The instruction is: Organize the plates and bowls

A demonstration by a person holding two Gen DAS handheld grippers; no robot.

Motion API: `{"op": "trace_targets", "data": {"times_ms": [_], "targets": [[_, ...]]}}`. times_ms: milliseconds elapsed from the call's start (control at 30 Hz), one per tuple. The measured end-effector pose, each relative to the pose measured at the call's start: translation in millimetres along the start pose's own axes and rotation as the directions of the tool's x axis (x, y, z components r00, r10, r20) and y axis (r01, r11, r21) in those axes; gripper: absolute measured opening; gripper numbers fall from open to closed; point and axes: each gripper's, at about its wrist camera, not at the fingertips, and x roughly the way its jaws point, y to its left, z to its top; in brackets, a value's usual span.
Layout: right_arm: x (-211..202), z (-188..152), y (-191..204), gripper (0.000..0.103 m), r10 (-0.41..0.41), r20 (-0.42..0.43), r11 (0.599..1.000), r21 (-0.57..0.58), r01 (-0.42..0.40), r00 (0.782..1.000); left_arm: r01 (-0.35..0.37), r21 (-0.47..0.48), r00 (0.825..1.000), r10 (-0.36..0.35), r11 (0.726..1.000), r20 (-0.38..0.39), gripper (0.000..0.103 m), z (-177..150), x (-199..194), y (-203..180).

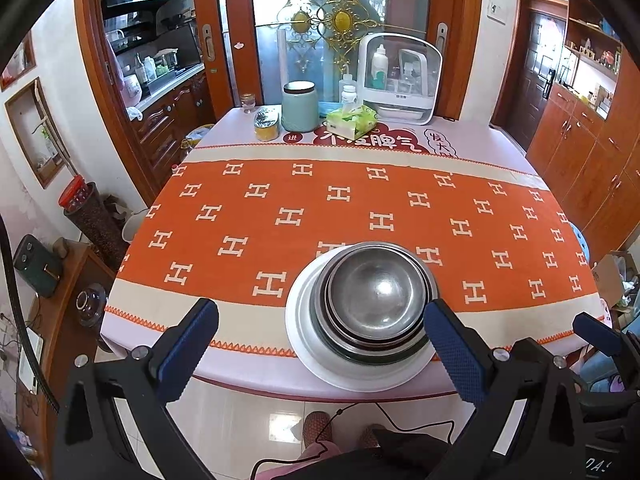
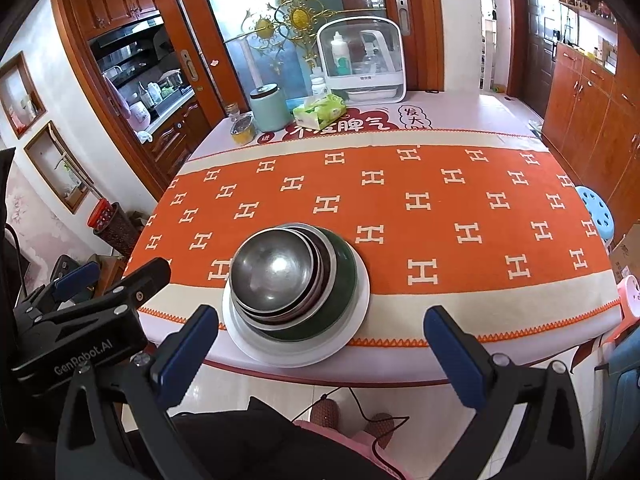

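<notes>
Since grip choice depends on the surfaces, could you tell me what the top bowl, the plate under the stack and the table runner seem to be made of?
Top bowl: most likely stainless steel, brushed and slightly dull, with a bright glare spot inside.
White plate: probably glazed ceramic or melamine; smooth, evenly white rim, which of the two I cannot tell.
Orange runner: woven fabric, matte, with a zigzag stitched edge.

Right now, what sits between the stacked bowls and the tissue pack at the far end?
Nothing: only bare orange tablecloth lies between the stacked bowls and the tissue pack. Both wrist views show it.

Orange tablecloth [image 1: 360, 200], tissue pack [image 1: 351, 119] — perhaps canister [image 1: 299, 106]
</notes>
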Motion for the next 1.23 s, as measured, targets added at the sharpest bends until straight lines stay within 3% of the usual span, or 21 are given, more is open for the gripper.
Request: {"op": "trace_targets", "data": {"times_ms": [1233], "targets": [[-0.2, 3.2, -1.0, 0.103, 0.002, -0.006, 1.0, 0.004, -0.002, 1.0, 0.004, 0.003, 1.0, -0.004, 1.0, -0.011, 0.102, 4.3, 6.9, -0.1]]}}
